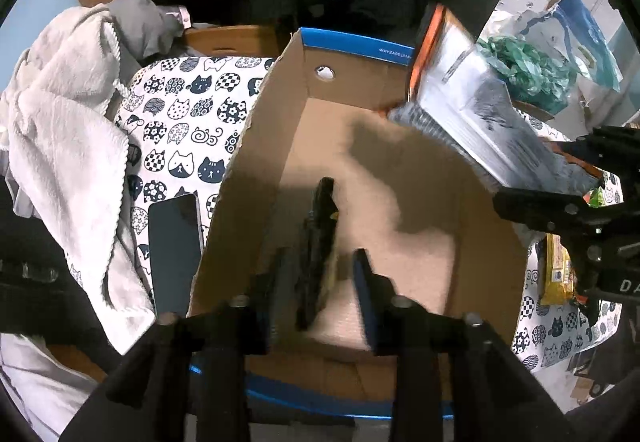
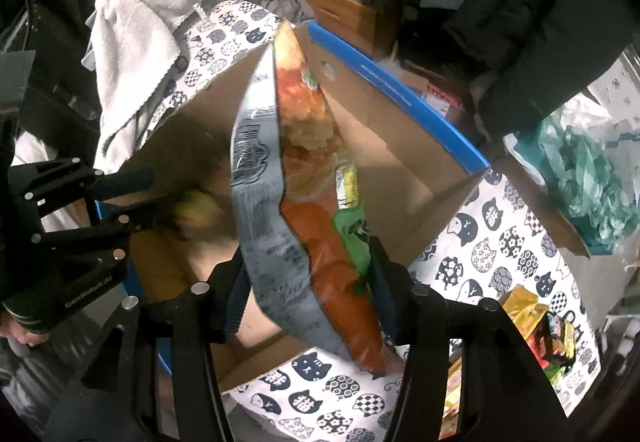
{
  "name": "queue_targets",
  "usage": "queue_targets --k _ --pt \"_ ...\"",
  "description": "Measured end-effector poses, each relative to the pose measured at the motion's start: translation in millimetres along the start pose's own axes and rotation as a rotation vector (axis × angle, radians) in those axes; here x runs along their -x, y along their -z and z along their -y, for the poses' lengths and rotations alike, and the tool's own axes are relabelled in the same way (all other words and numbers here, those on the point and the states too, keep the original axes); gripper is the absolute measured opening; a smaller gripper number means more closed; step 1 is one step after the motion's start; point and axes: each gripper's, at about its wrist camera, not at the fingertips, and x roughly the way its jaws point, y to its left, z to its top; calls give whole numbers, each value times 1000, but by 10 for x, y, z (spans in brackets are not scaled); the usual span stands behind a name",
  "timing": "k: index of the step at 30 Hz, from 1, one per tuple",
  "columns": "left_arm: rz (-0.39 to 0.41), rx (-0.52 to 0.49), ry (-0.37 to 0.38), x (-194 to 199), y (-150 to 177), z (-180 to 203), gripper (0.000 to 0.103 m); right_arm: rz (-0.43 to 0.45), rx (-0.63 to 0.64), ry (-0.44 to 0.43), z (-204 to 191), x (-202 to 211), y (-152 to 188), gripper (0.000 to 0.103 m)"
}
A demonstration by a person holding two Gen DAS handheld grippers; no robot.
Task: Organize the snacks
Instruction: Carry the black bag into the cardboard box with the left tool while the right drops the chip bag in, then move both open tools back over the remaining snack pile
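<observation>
An open cardboard box (image 1: 400, 169) with a blue rim stands on the cat-print cloth; it also shows in the right wrist view (image 2: 404, 145). My left gripper (image 1: 320, 274) is over the box's near end, jaws spread around a dark flat snack packet (image 1: 320, 238) that stands on edge inside; contact is unclear. My right gripper (image 2: 308, 282) is shut on a large orange and silver snack bag (image 2: 304, 177), held above the box's right side. That bag shows in the left wrist view (image 1: 476, 109). The left gripper shows in the right wrist view (image 2: 132, 197).
A dark phone (image 1: 174, 250) lies on the cat-print cloth (image 1: 188, 113) left of the box, beside a white towel (image 1: 64, 145). More snack packets (image 2: 536, 326) lie right of the box, with a yellow one (image 1: 556, 270). A bag with green plastic (image 2: 592, 169) stands at far right.
</observation>
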Motion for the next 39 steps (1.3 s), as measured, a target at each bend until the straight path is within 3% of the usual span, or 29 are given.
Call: queue_targets --k 2,8,22,29,39 --pt "15 5 -6 23 -3 -1 58 15 -7 -6 7 39 9 65" --pt "40 21 10 109 -32 -6 70 74 -36 -13 50 232 52 71" --pt "144 -74 78 312 -68 253 71 245 -104 6 261 782 315 80" --pt "153 -124 101 410 -73 563 71 246 -149 40 467 1021 614 81" --pt "120 -215 154 512 -32 1132 71 222 -201 163 832 1293 1134 81"
